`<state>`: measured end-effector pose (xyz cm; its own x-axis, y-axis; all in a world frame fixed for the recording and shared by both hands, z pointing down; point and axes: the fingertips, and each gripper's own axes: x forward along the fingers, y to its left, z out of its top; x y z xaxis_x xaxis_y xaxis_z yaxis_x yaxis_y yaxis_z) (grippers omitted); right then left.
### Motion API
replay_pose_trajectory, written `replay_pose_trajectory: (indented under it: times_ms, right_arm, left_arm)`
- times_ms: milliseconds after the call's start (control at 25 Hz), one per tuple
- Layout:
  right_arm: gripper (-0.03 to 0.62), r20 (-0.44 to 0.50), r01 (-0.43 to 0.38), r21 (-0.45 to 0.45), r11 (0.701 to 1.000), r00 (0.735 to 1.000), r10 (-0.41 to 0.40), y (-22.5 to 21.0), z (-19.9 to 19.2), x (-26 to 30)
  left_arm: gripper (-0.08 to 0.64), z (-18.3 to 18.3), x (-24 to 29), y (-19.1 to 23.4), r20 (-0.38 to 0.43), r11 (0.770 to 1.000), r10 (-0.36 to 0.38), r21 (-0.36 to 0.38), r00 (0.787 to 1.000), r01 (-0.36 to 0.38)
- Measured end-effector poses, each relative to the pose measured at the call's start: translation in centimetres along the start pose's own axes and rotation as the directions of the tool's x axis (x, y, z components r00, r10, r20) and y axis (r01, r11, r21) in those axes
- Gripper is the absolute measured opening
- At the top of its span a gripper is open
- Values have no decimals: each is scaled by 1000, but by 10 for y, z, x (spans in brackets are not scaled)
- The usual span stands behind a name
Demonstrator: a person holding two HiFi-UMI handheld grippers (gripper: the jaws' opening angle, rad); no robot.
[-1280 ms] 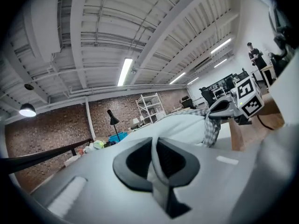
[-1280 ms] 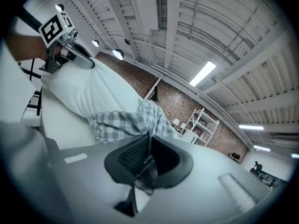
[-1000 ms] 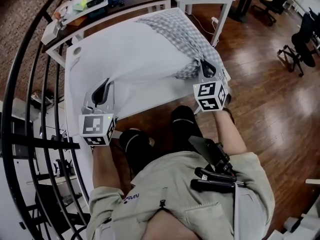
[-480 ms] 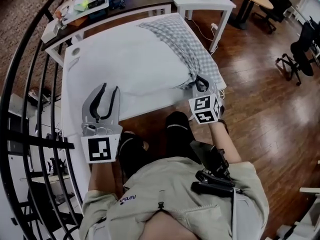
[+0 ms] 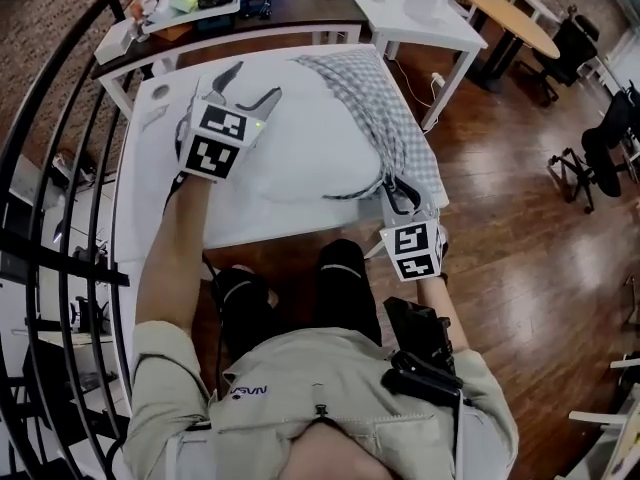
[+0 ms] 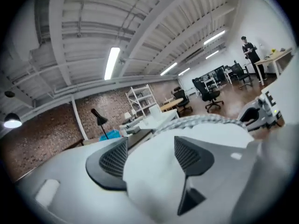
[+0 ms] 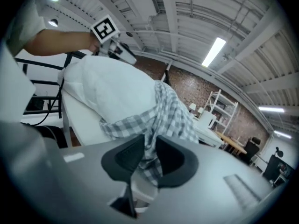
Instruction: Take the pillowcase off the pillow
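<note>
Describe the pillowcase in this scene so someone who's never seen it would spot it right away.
Start at the white table, where a plump white pillow covers most of the top. The pillowcase is the cloth bunched along the pillow's right edge in the head view; it is the only checked thing there, grey and white, while the pillow and table are plain white.

Soft cloth on a matt table (image 5: 142, 200), over a glossy wood floor (image 5: 520, 228).
The pillow (image 5: 300, 138) is plain white cloth, smooth and matt, with gentle folds. The pillowcase (image 5: 375, 108) is woven cloth in a grey-and-white check, crumpled where it bunches. The table top is smooth, matt white. The floor is dark wooden boards with a shiny finish. The railing (image 5: 60, 260) looks like black-painted metal, and the far wall (image 6: 51, 129) in the left gripper view is rough reddish brick.
</note>
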<state>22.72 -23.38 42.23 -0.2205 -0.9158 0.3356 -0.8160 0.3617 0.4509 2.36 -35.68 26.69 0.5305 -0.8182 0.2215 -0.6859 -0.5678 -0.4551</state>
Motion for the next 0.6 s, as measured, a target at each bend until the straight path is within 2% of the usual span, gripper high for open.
replay_pose_trajectory:
  times_ms: [80, 120, 240, 320, 400, 600]
  right_arm:
    - [87, 35, -18, 33, 999, 999, 17, -2, 13, -9]
    - [87, 69, -19, 69, 997, 998, 14, -6, 21, -15]
    - [75, 219, -20, 190, 982, 975, -22, -30, 56, -37]
    - [77, 302, -42, 203, 978, 953, -22, -42, 86, -44]
    - [84, 343, -66, 146, 987, 939, 12, -47, 117, -38]
    - [150, 336, -133, -17, 991, 933, 130, -38, 183, 11]
  left_arm:
    - [301, -29, 27, -8, -128, 996, -89, -26, 988, 86]
    - [300, -41, 33, -17, -167, 991, -128, -44, 978, 123]
    - [189, -64, 32, -50, -198, 979, -202, -68, 959, 192]
    - [111, -68, 27, -65, -180, 983, -183, -34, 966, 180]
    - [49, -67, 21, -74, -153, 990, -137, 8, 979, 140]
    - [26, -72, -2, -98, -83, 995, -55, 73, 995, 61]
